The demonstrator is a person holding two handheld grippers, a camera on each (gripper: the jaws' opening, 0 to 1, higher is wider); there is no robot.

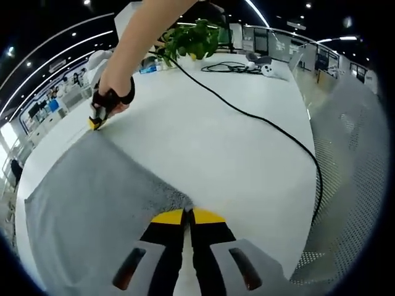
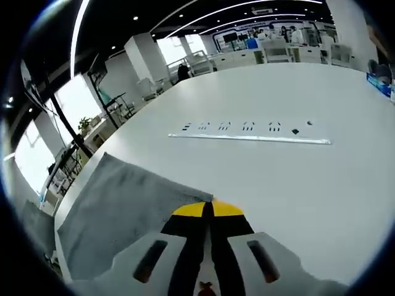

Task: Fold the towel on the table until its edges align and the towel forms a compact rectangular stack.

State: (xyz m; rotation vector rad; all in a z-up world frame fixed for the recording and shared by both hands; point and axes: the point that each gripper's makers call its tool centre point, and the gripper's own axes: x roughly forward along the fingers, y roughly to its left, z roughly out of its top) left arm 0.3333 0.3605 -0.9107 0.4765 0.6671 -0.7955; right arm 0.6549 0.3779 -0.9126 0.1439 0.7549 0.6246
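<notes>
In the left gripper view, the left gripper is seen at the bottom with its yellow-tipped jaws drawn together on the near corner of the grey towel. The towel is spread flat on the white table, reaching away to the left. At its far corner the right gripper is held by a hand, tips down at the cloth edge; its grip cannot be judged there. A black cable is laid across the table beyond, and a green plant is placed at the far end.

In the right gripper view, the right gripper is seen with jaws closed, the towel corner pinched at the tips. A white power strip is noted further off on the table.
</notes>
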